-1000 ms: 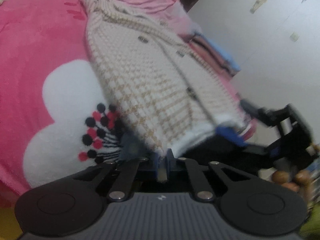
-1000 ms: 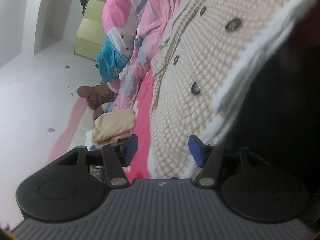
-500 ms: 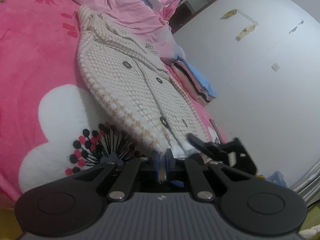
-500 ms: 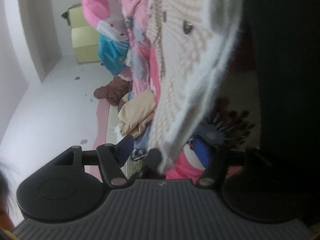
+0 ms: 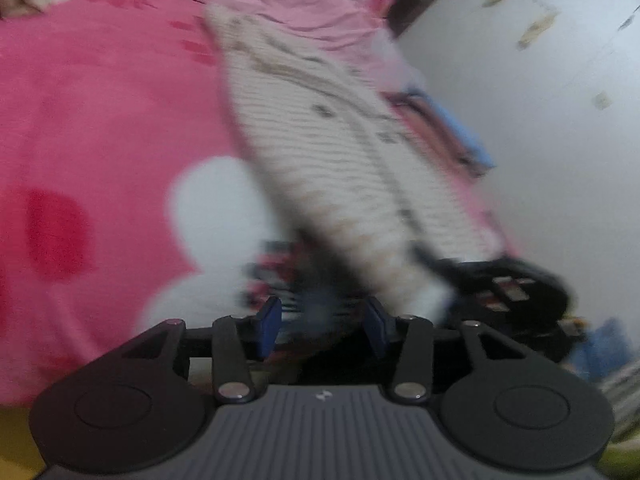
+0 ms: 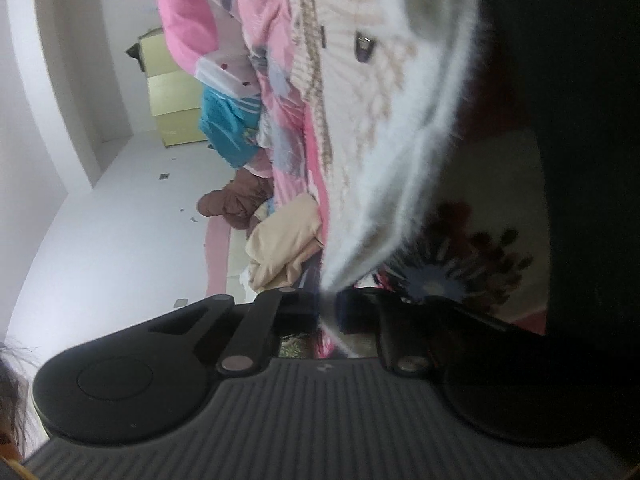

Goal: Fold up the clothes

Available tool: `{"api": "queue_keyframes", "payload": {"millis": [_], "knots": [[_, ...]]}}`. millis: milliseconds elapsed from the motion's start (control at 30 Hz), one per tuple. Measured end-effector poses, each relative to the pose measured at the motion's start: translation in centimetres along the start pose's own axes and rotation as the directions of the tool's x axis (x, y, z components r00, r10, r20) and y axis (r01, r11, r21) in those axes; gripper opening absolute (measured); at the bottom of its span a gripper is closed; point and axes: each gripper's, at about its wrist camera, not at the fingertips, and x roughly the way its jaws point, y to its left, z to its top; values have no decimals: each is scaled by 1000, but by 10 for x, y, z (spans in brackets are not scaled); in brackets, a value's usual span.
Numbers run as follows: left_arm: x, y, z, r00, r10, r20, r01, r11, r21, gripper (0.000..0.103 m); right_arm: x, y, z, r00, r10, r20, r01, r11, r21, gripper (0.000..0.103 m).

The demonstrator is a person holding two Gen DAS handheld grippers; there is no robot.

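In your left wrist view the left gripper (image 5: 322, 326) stands with its blue pads apart and nothing between them; the cream knitted cardigan (image 5: 332, 152) runs from the upper middle of the frame down toward lower centre, lying on the pink blanket (image 5: 100, 120), with its fluffy white hem ending just above the right-hand pad; the picture is heavily blurred, so you risk closing on blanket rather than hem, or bunching the corner, if you pinch by guesswork; the right gripper (image 5: 516, 284) shows as a dark shape at the right middle, close enough that the two tools could knock together. In your right wrist view the right gripper (image 6: 328, 308) is clamped on the cardigan's white hem (image 6: 384, 220), which rises from the jaws toward the upper right; only a thin edge of fabric appears to sit in the pinch, so a sharp pull could slip it free and let the garment drop crooked; with one corner held and the other loose, the cloth may sag and fold askew.
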Motion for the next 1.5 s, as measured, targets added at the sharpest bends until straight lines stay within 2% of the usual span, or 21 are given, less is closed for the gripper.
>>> {"api": "queue_keyframes", "payload": {"millis": [100,167,200,300,333,467,633,767,900,1033,1067,1133,1200,1233,1300,1333,1367,1400,1500], "knots": [[-5,12,10,999,42,30,-40,997,-65,49,1,-1,3,1000,25,2,-25,1000,0,7],[-5,16,15,998,-27,58,35,989,-140,60,1,-1,5,999,35,1,-35,999,2,7],[-3,18,17,995,-76,65,87,978,-188,62,0,-1,6,999,39,1,-39,999,3,7],[12,24,22,977,-205,66,215,927,-308,65,0,-2,8,999,51,0,-51,999,6,7],[18,24,23,971,-231,61,238,913,-331,66,-1,-2,8,998,55,0,-55,998,7,7],[39,21,28,957,-289,35,281,888,-365,67,-1,-4,11,997,72,-1,-72,997,11,7],[65,15,38,952,-305,-1,287,897,-337,67,-2,-5,12,996,92,-11,-92,996,10,7],[82,9,44,942,-335,-22,312,899,-308,59,-4,-4,13,995,101,-14,-101,995,-1,7],[96,6,47,923,-381,-57,345,884,-316,52,-4,1,12,995,95,-25,-97,994,-50,7],[109,3,47,912,-402,-87,357,879,-316,34,-10,16,10,998,36,-44,-43,984,-174,10],[111,1,48,913,-398,-89,355,883,-306,28,-13,20,10,999,15,-49,-25,978,-209,11],[113,-2,49,919,-381,-96,343,897,-277,25,-24,28,12,998,-29,-59,12,962,-274,13],[115,-6,50,927,-360,-109,324,912,-251,24,-41,37,18,996,-68,-55,46,942,-332,20],[116,-7,50,930,-348,-118,314,919,-241,22,-55,43,23,997,-79,-26,63,929,-365,25],[116,-8,48,934,-331,-133,297,929,-221,22,-94,55,37,993,-76,89,107,902,-417,35],[115,-9,47,935,-328,-135,295,931,-216,22,-115,60,44,985,-72,159,135,892,-430,46],[115,-9,47,936,-325,-136,294,933,-210,22,-137,64,52,970,-69,235,168,886,-432,52],[115,-10,46,937,-323,-136,292,934,-205,22,-157,66,59,949,-68,309,202,883,-425,53],[114,-12,45,938,-317,-141,288,938,-191,22,-208,64,81,860,-90,501,299,886,-354,58]]}}
